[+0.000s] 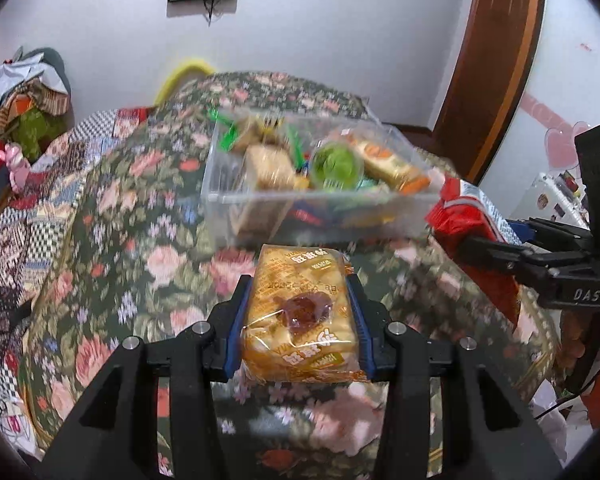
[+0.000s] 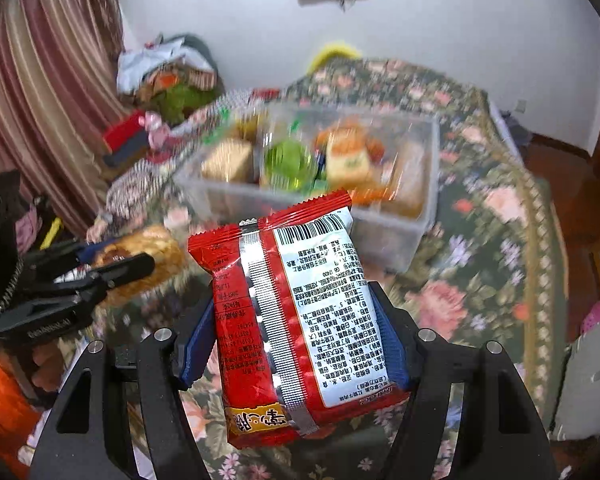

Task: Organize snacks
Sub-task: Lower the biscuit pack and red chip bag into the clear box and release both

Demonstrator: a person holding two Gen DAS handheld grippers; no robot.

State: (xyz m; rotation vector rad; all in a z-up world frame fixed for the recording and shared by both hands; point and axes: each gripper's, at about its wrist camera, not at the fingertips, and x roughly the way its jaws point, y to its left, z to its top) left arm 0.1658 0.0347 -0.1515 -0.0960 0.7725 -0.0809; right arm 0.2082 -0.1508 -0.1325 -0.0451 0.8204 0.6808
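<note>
1. Left gripper (image 1: 300,304): clamped on a yellow bread packet (image 1: 300,312), blue pads pressed against both long sides of it.
2. Bread packet: held above the flowered cloth (image 1: 140,208), just short of the clear box (image 1: 320,196), dark round filling visible through the wrapper.
3. Right gripper (image 2: 300,320): clamped on a red snack bag (image 2: 288,320), fingers pinching the bag's lower half from either side.
4. Red snack bag: back side up, with the barcode and white printed panel toward the camera, silver seam down the middle, top edge overlapping the near wall of the box in the right wrist view.
5. Clear box: on the flowered cloth ahead of both grippers, already partly filled with wrapped snacks, among them a green cup (image 1: 336,166), a tan square packet (image 1: 270,168) and an orange-and-white packet (image 1: 388,164). Contents blurred, labels unreadable.
6. From the left wrist view: right gripper and its red bag at the right edge, just beside the box's right end.
7. From the right wrist view: left gripper with the bread packet at the left edge, near the box's left corner.
8. Further back: heap of clothes (image 2: 168,76) against the white wall (image 2: 420,20), striped curtain (image 2: 40,80) to the left.
</note>
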